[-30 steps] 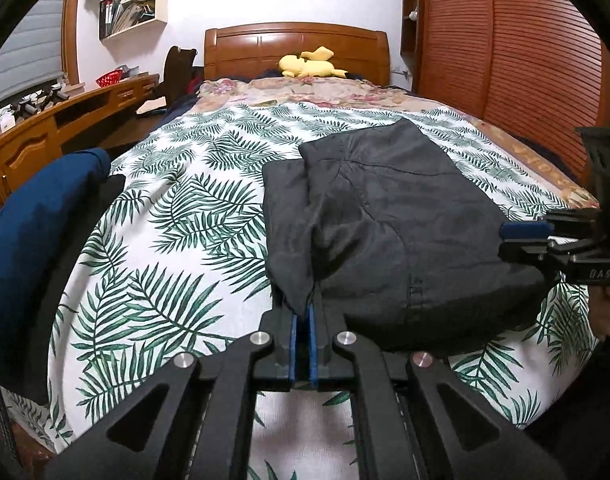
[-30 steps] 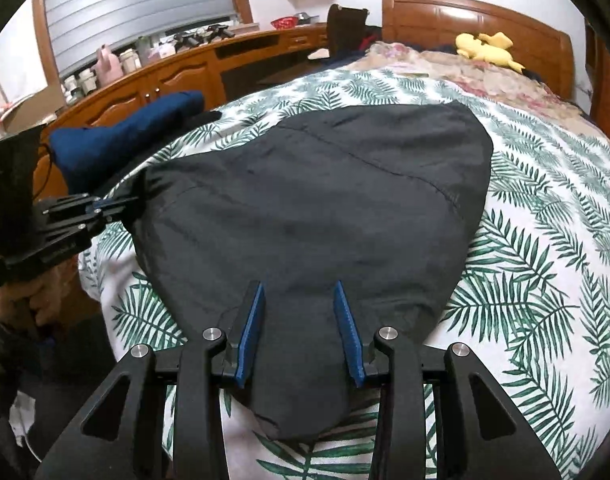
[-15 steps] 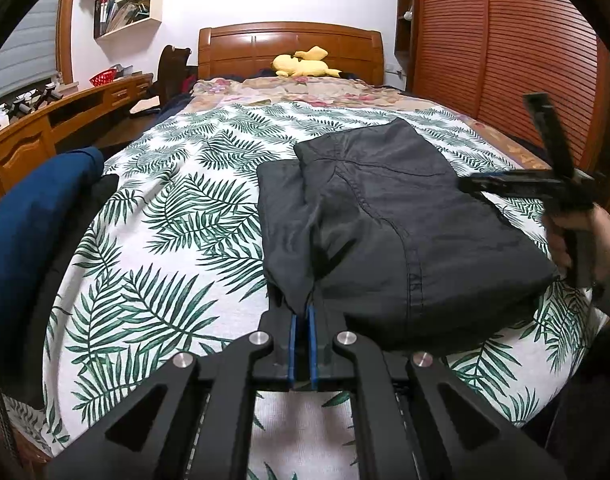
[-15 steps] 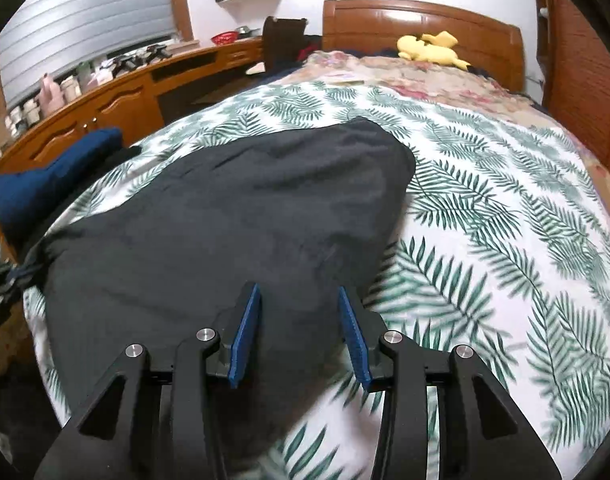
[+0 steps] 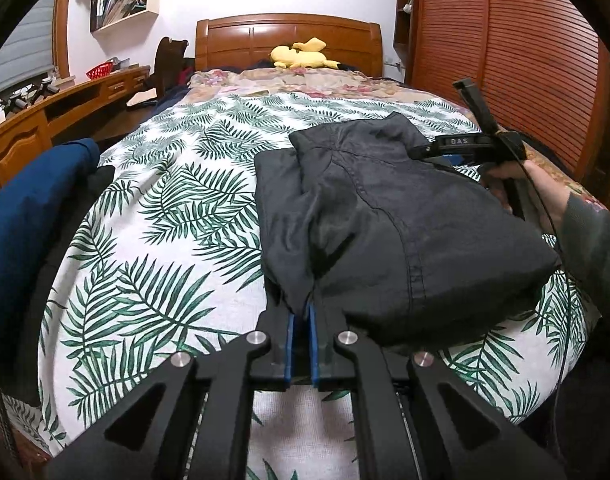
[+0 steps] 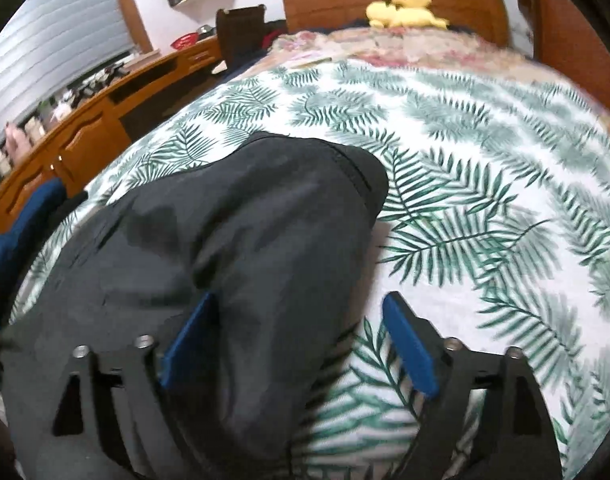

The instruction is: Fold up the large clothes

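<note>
A dark grey garment (image 5: 393, 216) lies folded on the bed's palm-leaf sheet (image 5: 177, 216). My left gripper (image 5: 301, 320) is shut on the garment's near corner, which bunches between the blue pads. My right gripper (image 6: 297, 320) is wide open over the garment's right edge (image 6: 241, 248), with one pad over the cloth and one over the sheet. In the left wrist view the right gripper (image 5: 461, 148) is held in a hand above the garment's far right side.
A blue garment (image 5: 29, 208) lies at the bed's left edge. A yellow plush toy (image 5: 301, 54) sits by the wooden headboard (image 5: 289, 36). A wooden desk (image 5: 45, 120) runs along the left; slatted wardrobe doors (image 5: 517, 52) stand at the right.
My right gripper has lifted off the near end, moved along the garment's right side toward its far end, and opened wider. My left gripper stays shut on the corner.
</note>
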### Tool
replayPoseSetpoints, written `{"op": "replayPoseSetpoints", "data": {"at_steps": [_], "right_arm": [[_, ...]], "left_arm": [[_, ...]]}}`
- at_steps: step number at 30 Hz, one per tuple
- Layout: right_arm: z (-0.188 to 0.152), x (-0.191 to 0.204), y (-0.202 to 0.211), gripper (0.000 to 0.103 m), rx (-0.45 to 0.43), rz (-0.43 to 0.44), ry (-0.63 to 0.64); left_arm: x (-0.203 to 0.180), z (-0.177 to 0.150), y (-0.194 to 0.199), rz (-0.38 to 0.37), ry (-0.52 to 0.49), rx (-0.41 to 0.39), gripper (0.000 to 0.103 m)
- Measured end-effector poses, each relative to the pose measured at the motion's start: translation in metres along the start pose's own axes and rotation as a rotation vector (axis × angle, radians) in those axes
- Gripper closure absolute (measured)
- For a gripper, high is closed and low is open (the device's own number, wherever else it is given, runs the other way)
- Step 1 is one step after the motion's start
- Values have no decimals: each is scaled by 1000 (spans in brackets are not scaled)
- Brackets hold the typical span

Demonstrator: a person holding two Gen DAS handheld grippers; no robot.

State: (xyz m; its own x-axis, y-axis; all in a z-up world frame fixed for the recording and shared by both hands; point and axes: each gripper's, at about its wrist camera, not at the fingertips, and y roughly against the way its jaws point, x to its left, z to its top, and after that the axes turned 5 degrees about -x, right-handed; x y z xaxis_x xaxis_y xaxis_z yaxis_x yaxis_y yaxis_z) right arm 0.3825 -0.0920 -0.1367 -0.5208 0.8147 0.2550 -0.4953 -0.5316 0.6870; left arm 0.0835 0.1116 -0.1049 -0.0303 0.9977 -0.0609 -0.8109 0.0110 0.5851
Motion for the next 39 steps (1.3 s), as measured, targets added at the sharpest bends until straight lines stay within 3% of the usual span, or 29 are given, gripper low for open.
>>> {"op": "replayPoseSetpoints", "data": {"at_steps": [6,11,16,18,23,30,35,39], "right_arm": [[-7,3,-22,17,78,85,-38],[-9,7,-17,41,73,113,-35],[-6,3,5,59,16,140,-33],[-3,3,16,71,-6,143,-36],[-7,5,26,73,-13,97,5],[-11,-1,24,73,-4,99,-17],[-15,-1,21,72,7,94,-9],[-15,-4,18,71,11,94,-13]], "left_arm": [[1,4,7,8,14,19,96],[4,2,22,2,45,21,90],[4,-1,33,12,22,19,85],[5,-4,30,14,19,33,83],[7,-11,14,18,27,78,82],[13,-11,-8,38,46,115,80],[13,-17,-25,55,32,174,69],[14,-20,-32,63,34,176,65]]}}
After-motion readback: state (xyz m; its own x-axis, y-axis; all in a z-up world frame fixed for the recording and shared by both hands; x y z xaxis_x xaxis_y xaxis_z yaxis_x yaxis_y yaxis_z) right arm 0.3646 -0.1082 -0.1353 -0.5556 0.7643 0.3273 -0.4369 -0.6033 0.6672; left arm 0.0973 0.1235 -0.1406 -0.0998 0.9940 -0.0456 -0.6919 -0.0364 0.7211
